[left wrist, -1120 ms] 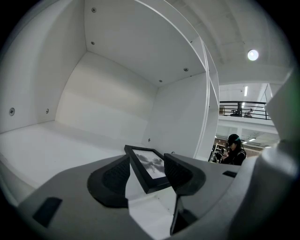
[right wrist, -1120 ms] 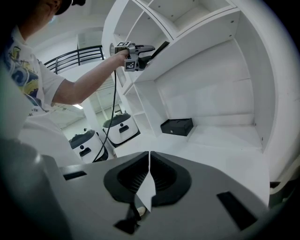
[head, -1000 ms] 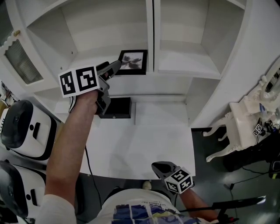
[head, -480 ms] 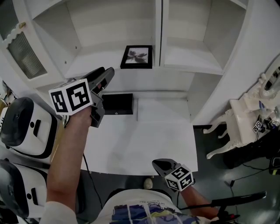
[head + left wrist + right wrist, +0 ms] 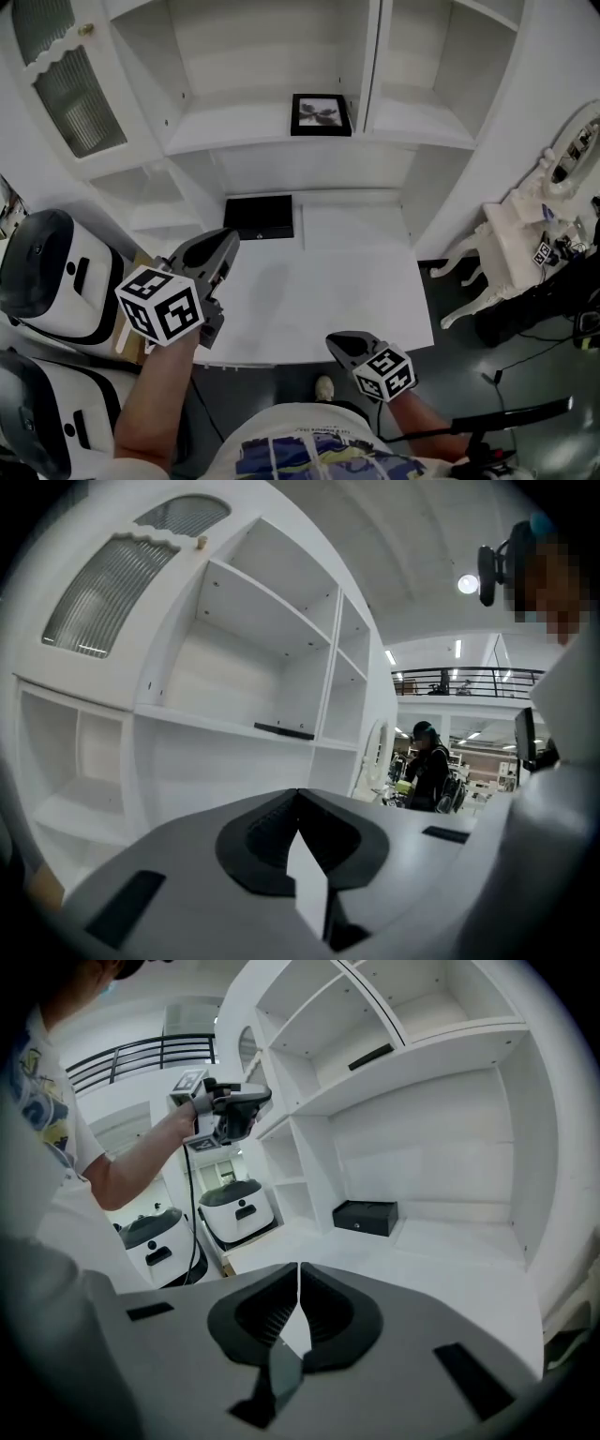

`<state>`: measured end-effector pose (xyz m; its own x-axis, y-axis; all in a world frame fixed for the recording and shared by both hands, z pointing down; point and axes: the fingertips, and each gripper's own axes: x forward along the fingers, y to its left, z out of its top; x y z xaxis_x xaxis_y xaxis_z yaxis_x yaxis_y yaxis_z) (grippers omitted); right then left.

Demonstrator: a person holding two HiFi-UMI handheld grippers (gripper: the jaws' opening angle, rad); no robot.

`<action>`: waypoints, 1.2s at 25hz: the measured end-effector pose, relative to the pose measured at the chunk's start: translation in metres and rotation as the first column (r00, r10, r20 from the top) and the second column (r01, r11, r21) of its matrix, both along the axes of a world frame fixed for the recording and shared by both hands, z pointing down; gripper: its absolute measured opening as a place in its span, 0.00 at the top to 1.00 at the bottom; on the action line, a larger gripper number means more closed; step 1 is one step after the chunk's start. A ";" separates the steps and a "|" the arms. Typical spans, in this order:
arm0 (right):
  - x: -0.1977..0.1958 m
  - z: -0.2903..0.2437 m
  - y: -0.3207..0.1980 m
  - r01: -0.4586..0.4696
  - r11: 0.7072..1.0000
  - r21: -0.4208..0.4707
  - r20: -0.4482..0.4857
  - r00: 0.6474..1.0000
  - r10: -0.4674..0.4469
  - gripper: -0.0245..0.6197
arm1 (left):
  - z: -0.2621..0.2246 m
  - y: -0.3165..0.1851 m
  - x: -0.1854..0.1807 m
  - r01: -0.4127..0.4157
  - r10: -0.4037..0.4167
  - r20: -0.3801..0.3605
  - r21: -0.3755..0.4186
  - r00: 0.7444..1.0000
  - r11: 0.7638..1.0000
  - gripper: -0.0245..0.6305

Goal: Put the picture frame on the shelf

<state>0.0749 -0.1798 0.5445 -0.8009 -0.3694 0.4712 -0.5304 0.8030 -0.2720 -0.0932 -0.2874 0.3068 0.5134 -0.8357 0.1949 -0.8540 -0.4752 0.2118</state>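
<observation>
The picture frame [image 5: 320,114], black with a dark flower print, stands on the white cabinet's middle shelf [image 5: 234,131], against the upright divider. It shows as a thin dark strip [image 5: 284,731] in the left gripper view and again as a dark strip [image 5: 371,1057] in the right gripper view. My left gripper [image 5: 228,240] hangs over the desk's near left corner, far below the frame, shut with nothing between its jaws [image 5: 298,794]. My right gripper [image 5: 336,342] rests low by the desk's front edge, shut and empty [image 5: 298,1269].
A black box [image 5: 259,217] sits at the back of the white desk top [image 5: 328,281]. White rounded machines [image 5: 47,272] stand at the left. A white ornate side table [image 5: 511,244] is at the right. A cabinet door with ribbed glass [image 5: 80,103] hangs open upper left.
My left gripper has drawn back from the shelf, down and toward me, and its jaws have come together. The picture frame stays on the shelf. The right gripper has barely moved.
</observation>
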 end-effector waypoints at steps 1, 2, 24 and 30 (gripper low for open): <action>-0.004 0.000 0.004 -0.006 1.000 0.004 -0.005 1.000 0.006 0.91 | 0.008 0.014 -0.001 -0.025 0.025 -0.003 -0.010 1.000 1.000 0.94; -0.008 -0.001 0.009 -0.013 1.000 0.008 -0.012 1.000 0.013 0.91 | 0.015 0.028 -0.001 -0.053 0.053 -0.012 -0.022 0.999 0.998 0.94; -0.078 -0.024 0.156 -0.084 0.991 0.101 -0.047 0.995 0.089 0.92 | 0.156 0.293 -0.015 -0.433 0.443 0.050 -0.134 0.895 0.891 0.94; -0.090 -0.022 0.178 -0.066 0.991 0.115 -0.070 0.995 0.075 0.92 | 0.171 0.318 -0.018 -0.426 0.436 0.053 -0.141 0.898 0.894 0.94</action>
<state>-0.0147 -0.0018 0.5222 -0.7354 -0.4775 0.4809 -0.6021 0.7860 -0.1402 -0.1114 0.0304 0.4775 0.7958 -0.5025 0.3378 -0.5877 -0.7754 0.2310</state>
